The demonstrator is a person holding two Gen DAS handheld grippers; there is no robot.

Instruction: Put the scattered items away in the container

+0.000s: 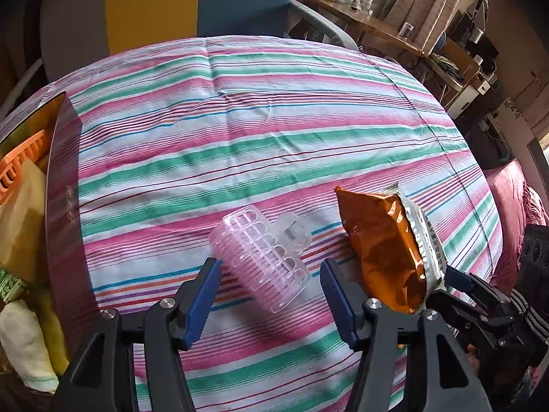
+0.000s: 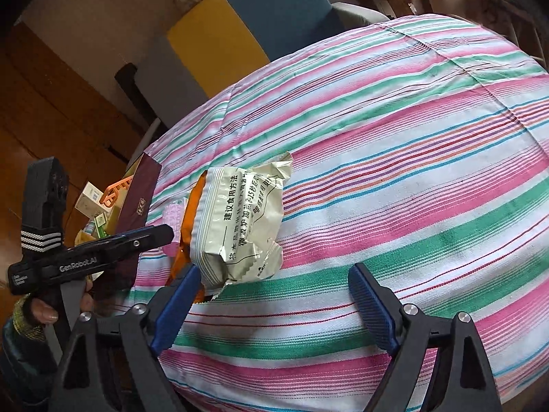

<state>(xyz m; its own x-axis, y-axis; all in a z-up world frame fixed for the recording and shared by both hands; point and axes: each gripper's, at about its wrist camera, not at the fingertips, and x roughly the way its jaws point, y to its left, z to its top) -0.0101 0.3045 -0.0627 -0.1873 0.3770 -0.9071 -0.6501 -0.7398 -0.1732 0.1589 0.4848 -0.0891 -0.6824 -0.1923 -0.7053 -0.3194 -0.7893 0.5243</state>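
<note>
Here the open left gripper [image 1: 271,295] frames a clear pink slotted plastic basket [image 1: 264,257] on the striped worktop [image 1: 274,120]; beside it, the orange foil snack packet [image 1: 384,247] (right gripper [image 2: 271,305] open too). Both lie outside the maroon box [image 1: 63,185]; closing on the basket seems next.

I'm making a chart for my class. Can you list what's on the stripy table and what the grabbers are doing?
Table cover: striped cloth
Loose items: clear pink plastic basket lying on its side; orange snack bag
Container: dark box at the table's left edge, already holding things
Left gripper: open, fingers either side of the basket
Right gripper: open, beside the snack bag
</note>
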